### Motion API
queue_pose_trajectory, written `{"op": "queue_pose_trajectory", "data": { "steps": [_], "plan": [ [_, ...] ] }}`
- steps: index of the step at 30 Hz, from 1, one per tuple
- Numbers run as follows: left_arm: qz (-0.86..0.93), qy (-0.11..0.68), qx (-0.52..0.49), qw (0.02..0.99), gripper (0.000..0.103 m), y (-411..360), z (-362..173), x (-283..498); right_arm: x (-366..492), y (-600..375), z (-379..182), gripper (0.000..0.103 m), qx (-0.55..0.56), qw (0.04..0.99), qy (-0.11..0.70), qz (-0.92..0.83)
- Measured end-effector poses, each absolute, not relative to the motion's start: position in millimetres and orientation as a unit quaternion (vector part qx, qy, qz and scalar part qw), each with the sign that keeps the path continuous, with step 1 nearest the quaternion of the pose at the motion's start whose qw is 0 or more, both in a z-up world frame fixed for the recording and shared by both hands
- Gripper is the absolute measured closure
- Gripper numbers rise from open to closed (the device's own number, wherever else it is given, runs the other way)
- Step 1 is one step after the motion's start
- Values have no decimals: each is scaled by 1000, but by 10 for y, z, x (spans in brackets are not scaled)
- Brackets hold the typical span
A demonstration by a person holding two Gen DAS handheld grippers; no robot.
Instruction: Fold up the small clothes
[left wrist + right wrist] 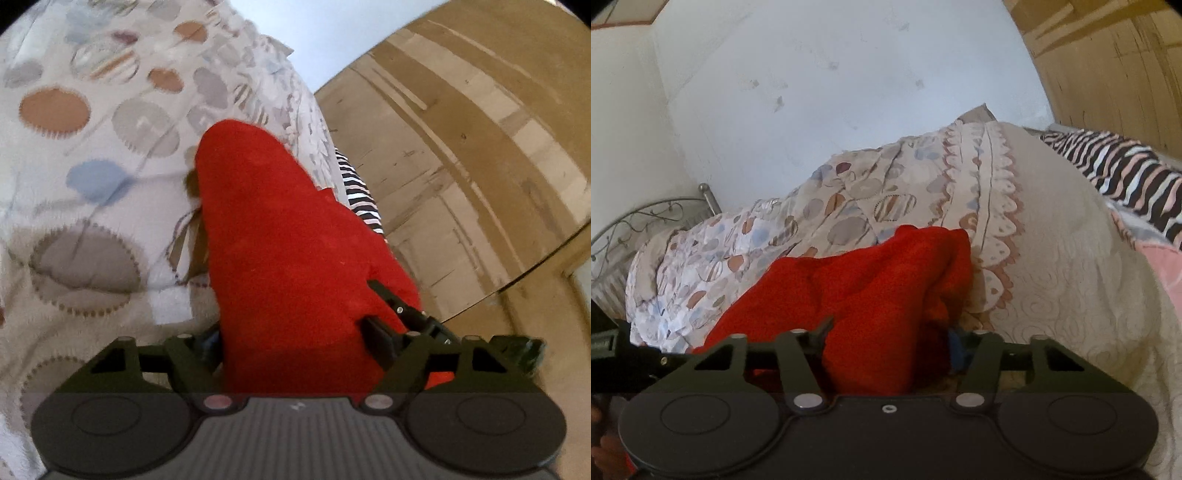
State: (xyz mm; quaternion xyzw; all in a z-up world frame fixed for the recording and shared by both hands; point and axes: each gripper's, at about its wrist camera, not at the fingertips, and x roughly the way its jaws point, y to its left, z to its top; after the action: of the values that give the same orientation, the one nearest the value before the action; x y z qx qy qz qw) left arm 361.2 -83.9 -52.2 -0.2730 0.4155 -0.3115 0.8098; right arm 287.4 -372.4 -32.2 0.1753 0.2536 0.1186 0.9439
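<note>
A red fleece garment (280,251) fills the middle of the left wrist view, draped over a patterned bedspread (92,155). My left gripper (295,332) is shut on the garment's near end; cloth covers the left finger and only the right finger (380,343) shows. In the right wrist view the same red garment (871,288) lies bunched on the bed. My right gripper (886,350) is shut on it, and the cloth hides most of both fingers. A bit of blue shows beside the right finger (956,350).
The bed carries a circle-patterned quilt (849,214) and a cream swirl-textured cover (1071,277). A zebra-striped cloth (1115,170) and a pink cloth (1160,266) lie at the right. A metal headboard (646,214) stands left. A wooden wardrobe (461,147) stands beside the bed.
</note>
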Motion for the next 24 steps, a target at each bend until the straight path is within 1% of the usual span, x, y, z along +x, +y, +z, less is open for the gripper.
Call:
{"op": "queue_pose_trajectory", "data": {
  "steps": [1,2,4,7,11,17,20,24],
  "plan": [
    [-308,413,-267,814,34,-850,-475,3586,2877,-3730,-304,53,180,943,254,117],
    [-306,410,-260,819,36,-850,-405,3553,2871,-3739,-281,55,188,942,253,116],
    [-309,400,-254,825,42,-835,-280,3508,2847,-3730,-210,58,194,942,246,117],
    [-312,392,-254,827,45,-751,-88,3461,2792,-3617,-40,59,188,947,227,125],
    [-298,343,-206,867,45,-533,266,3402,2865,-3330,163,59,184,951,202,144],
    [-237,311,-176,903,45,123,605,3469,3331,-2721,261,59,211,939,185,199],
    [-207,316,-154,913,45,415,585,3524,3626,-2365,202,59,222,930,190,225],
    [-165,352,-151,909,45,761,251,3605,3958,-1933,-55,59,224,915,236,239]
  ]
}}
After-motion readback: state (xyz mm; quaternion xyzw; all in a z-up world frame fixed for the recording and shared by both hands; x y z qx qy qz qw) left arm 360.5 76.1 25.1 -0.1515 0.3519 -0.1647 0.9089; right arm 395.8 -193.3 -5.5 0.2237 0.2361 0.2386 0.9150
